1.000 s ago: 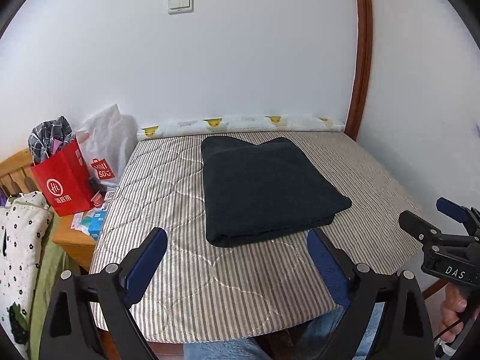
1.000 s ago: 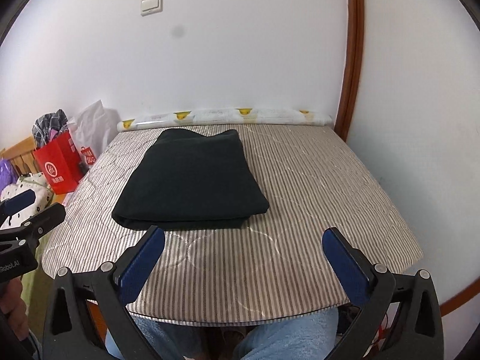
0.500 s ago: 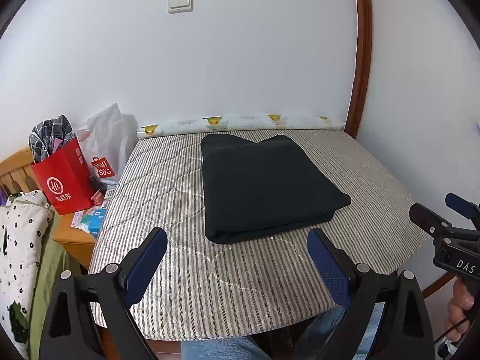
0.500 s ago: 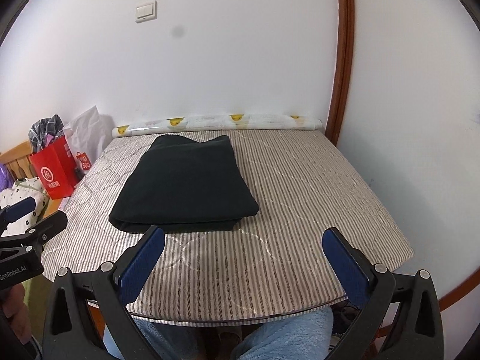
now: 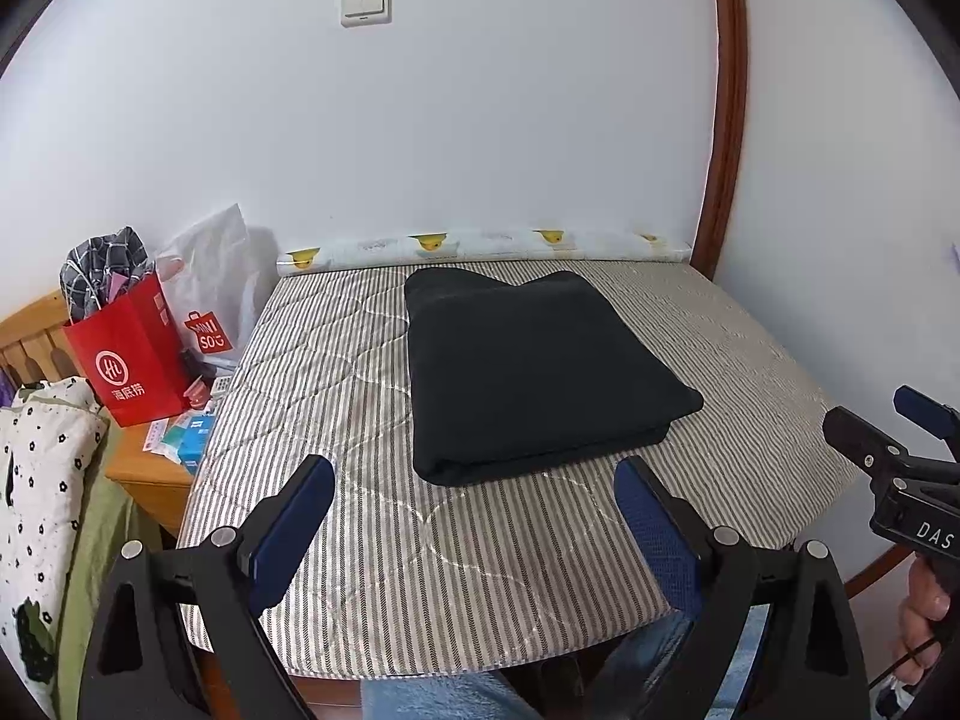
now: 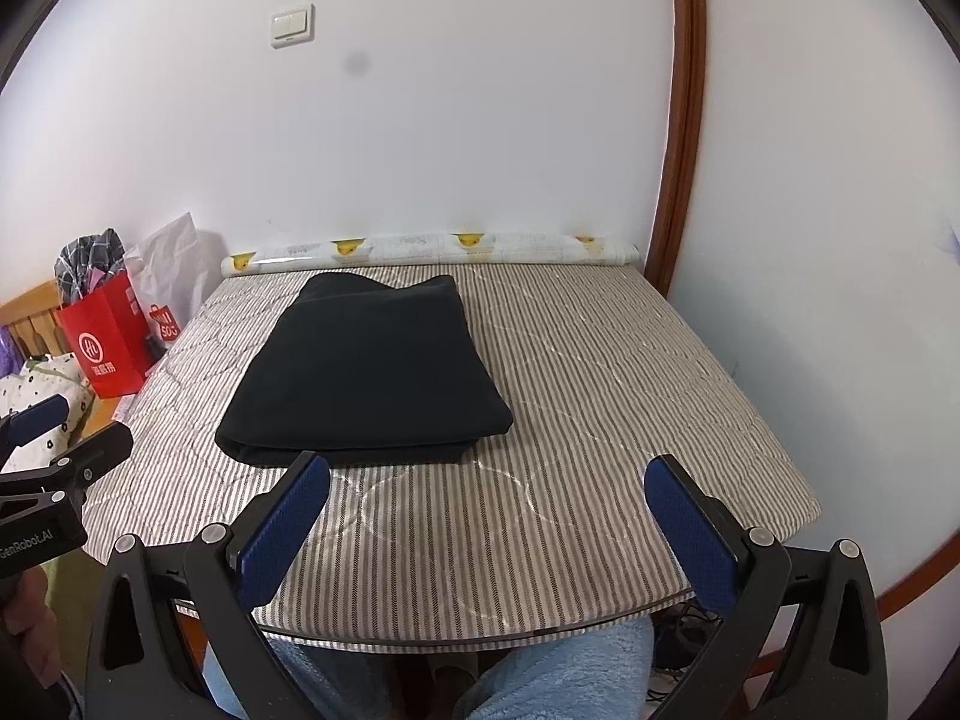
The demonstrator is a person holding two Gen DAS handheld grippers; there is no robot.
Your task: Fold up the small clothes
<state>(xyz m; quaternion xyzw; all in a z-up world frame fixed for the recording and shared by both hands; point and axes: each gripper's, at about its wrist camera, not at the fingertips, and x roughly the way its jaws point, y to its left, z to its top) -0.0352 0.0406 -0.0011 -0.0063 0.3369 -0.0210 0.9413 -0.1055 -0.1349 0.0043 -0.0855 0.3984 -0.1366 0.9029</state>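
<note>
Cloth (image 5: 528,372): black, folded flat, middle of the frame, on the striped pad (image 5: 372,540).
Left gripper (image 5: 474,516): jaws wide apart, bottom, holding nothing.
Right gripper (image 6: 489,513): the same.

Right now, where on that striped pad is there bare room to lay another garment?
Right of the folded dark garment, out to the striped pad edge, and the front strip near both open claws. The nightstand left is crowded with bags.

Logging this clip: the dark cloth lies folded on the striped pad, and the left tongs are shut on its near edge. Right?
Not quite. The left tongs are open and clear of the folded dark cloth, as the left wrist view shows. The cloth does lie folded on the striped pad.
</note>
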